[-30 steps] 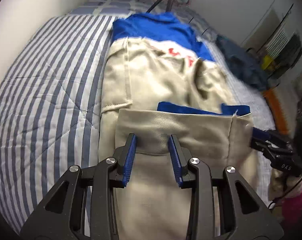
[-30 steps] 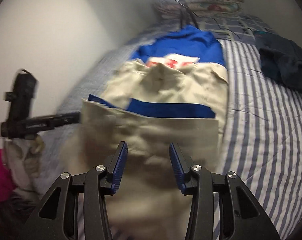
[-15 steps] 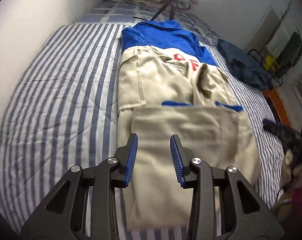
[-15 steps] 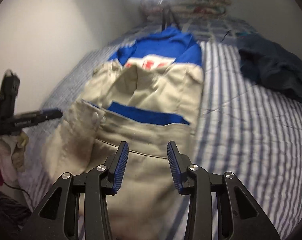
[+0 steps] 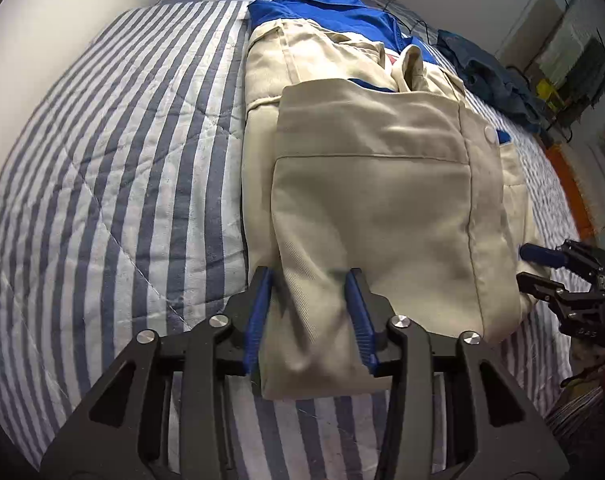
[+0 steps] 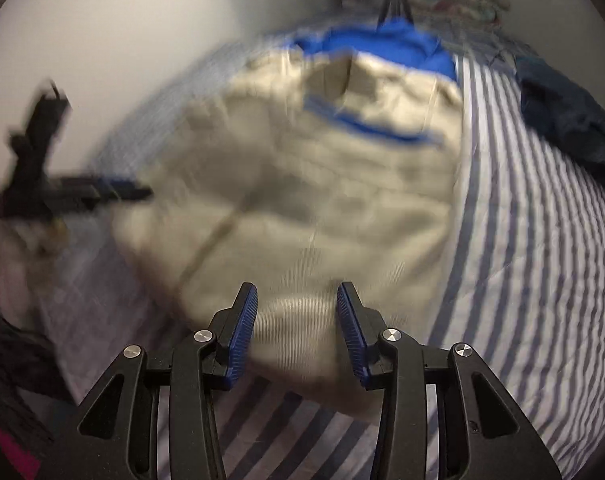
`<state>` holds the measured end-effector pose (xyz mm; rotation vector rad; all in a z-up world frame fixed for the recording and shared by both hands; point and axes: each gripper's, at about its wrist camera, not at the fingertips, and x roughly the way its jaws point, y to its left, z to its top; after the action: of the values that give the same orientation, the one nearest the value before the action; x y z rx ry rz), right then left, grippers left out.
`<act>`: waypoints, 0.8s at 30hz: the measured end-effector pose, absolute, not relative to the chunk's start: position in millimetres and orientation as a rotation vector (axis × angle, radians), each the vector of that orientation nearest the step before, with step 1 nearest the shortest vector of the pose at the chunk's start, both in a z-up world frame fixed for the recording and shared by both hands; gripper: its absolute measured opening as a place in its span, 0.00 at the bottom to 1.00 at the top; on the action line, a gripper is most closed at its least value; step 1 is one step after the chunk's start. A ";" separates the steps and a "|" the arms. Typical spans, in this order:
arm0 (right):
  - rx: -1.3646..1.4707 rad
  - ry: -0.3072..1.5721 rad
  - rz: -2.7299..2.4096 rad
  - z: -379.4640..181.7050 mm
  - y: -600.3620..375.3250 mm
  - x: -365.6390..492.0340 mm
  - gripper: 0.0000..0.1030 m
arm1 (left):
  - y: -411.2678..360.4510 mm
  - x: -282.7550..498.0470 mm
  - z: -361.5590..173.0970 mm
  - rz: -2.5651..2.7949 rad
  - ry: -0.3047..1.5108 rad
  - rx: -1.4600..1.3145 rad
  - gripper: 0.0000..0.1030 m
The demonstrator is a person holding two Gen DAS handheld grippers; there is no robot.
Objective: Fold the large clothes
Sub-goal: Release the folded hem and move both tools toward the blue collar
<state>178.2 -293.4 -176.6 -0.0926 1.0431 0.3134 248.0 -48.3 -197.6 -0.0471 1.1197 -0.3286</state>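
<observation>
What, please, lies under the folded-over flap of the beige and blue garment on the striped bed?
Under the folded-over beige flap lies the same garment's beige body, with a blue strip showing at the flap's far edge. Below everything is the striped quilt. The flap covers whatever else lies beneath.

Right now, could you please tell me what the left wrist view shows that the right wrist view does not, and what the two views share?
Only the left wrist view shows the orange strip past the bed's far edge, the cluttered shelf behind it and the white button on the garment. Only the right wrist view shows the pink cloth at the lower left. Both share the folded beige and blue garment on the striped quilt, the dark blue cloth, and both the left gripper and right gripper, open over the garment's near edge. The left gripper's jaws have just been opening.
</observation>
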 end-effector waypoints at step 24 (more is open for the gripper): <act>0.102 0.819 0.278 -21.5 -398.1 333.3 0.39 | -28.0 470.8 -63.3 -0.383 1.001 -0.310 0.54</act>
<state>333.3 -398.1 -21.5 0.1020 0.8188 0.2777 470.8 -28.0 -63.3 -0.3097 1.0011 -0.3827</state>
